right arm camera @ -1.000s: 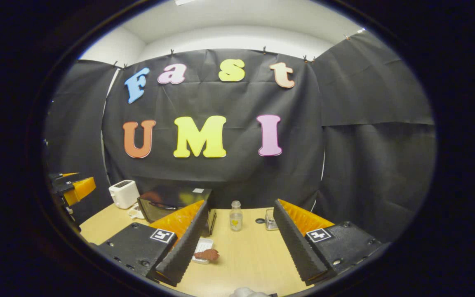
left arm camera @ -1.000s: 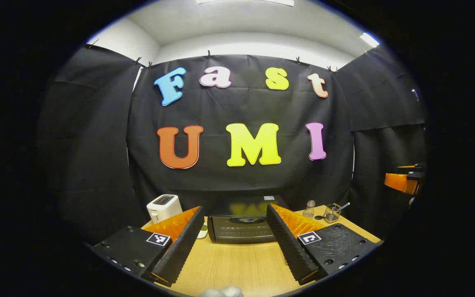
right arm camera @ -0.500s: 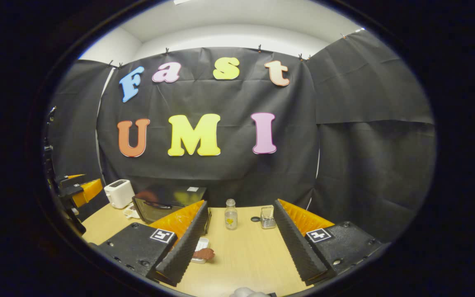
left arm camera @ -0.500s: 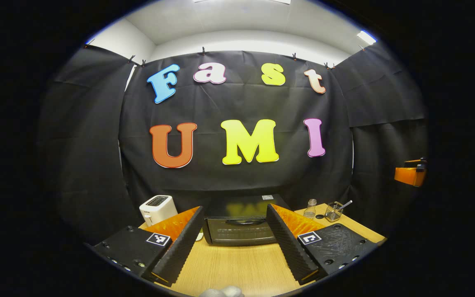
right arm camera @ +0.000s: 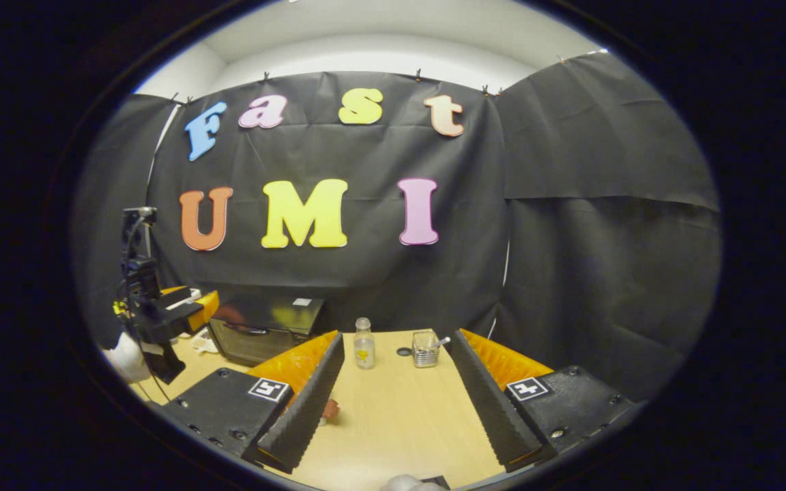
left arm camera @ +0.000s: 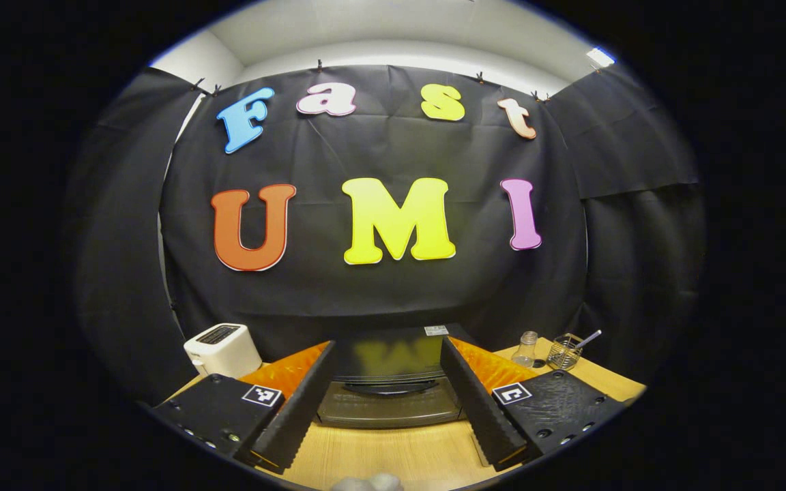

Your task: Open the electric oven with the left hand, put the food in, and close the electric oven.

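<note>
Your left gripper [left arm camera: 386,402] is spread wide and holds nothing. The oven [left arm camera: 389,402] stands straight ahead between its fingers, door shut, with the handle [left arm camera: 389,389] just beyond the tips. Come in level and close on that handle squarely. Your right gripper [right arm camera: 393,402], also wide and empty, hangs above the bench [right arm camera: 400,423], the food [right arm camera: 329,409] beside its left finger.

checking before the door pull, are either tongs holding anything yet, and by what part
Nothing is held. The left tongs stand open before the oven, short of its handle; the right tongs are open over the table.

Black hand-held gripper [left arm camera: 383,409], square markers
</note>
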### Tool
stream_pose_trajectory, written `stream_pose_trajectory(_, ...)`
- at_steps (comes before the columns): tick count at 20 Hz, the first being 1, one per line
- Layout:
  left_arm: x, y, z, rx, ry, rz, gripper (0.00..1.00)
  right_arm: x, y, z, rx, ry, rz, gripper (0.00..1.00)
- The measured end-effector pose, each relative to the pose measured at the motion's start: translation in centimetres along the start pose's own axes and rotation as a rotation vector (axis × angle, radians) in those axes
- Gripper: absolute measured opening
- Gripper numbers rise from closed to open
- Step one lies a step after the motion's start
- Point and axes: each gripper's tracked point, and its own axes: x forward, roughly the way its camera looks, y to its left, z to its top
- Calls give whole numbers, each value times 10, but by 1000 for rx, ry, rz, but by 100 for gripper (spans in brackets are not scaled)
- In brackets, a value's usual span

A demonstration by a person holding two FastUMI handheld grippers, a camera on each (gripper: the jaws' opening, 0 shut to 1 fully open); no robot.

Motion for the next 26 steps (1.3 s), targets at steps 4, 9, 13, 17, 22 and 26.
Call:
stream_pose_trajectory(4,53,3,-49,-3,86,19,96,-12,-18,-12,-10,38,-68,100)
stream_pose_trajectory(9,92,3,-83,15,163,22,97,-23,-31,-23,-16,70,-120,96)
stream_pose_trajectory(13,96,2,-100,0,208,16,96,-30,-31,-26,5,80,-122,100)
stream_pose_trajectory(17,93,4,-108,-5,234,13,97,-34,-27,-24,8,75,-117,96)
stream_pose_trajectory(22,72,3,-110,2,231,15,97,-38,-18,-21,-18,67,-99,100)
stream_pose_trajectory(26,43,1,-122,11,249,0,97,-39,-12,-27,-5,78,-76,100)
